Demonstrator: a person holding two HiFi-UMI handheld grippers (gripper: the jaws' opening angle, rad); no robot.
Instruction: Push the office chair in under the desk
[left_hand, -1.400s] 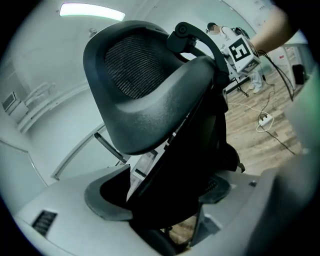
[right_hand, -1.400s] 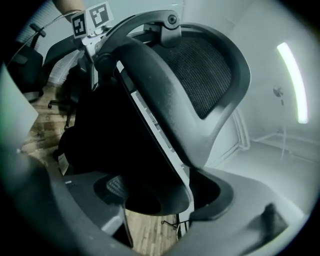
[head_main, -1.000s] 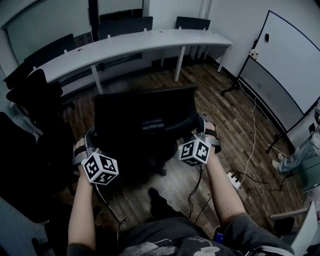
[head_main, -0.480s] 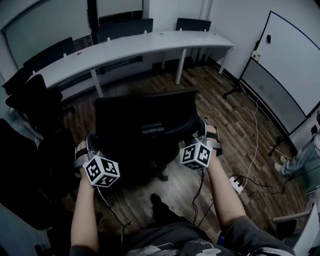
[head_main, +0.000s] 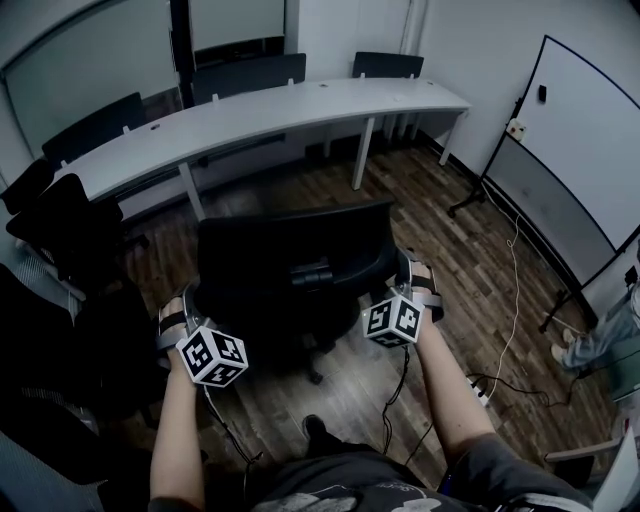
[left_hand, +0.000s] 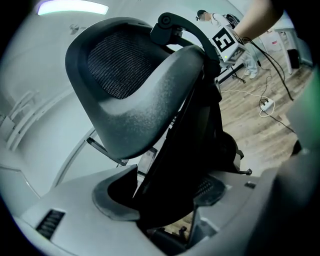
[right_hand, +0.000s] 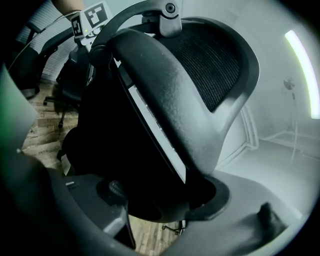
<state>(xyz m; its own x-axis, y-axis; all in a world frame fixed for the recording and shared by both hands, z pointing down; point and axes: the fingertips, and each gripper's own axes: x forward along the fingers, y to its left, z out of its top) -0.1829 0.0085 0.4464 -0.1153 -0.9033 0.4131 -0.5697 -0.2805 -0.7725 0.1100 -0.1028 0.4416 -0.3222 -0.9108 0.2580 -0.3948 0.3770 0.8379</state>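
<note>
**Operator:** Log check. Where is the chair?

**Observer:** The chair (head_main: 290, 250) stands on the wood floor (head_main: 450, 230) right in front of you. Its backrest (head_main: 300, 235) faces you and its seat points toward the desk (head_main: 250, 105). It is well apart from the desk, with open floor between them, so it is not under yet.

**Operator:** Left side?

**Observer:** Your left gripper (left_hand: 162, 197) is at the backrest's left edge, low down. Its jaws are closing and that edge is between them. The view is dark at the pads. They appear to press on both faces of the edge, so I enter it as a grip on the chair.

**Operator:** Right side?

**Observer:** Your right gripper (right_hand: 165, 199) is at the opposite edge, at about the same height. Its jaws are clamped on the frame, which fills the gap between them. The mesh panel rises above that gripper.

**Operator:** Posture?

**Observer:** Both your forearms reach forward, one to each side of the backrest. The marker cubes point back at you.

**Operator:** Surroundings?

**Observer:** Spare chairs (head_main: 70, 230) crowd your left, near the chair. More chairs sit behind the desk. A whiteboard (head_main: 580, 140) stands to your right, well apart. A cable (head_main: 512, 300) trails over the floor between the whiteboard and the chair.
</note>
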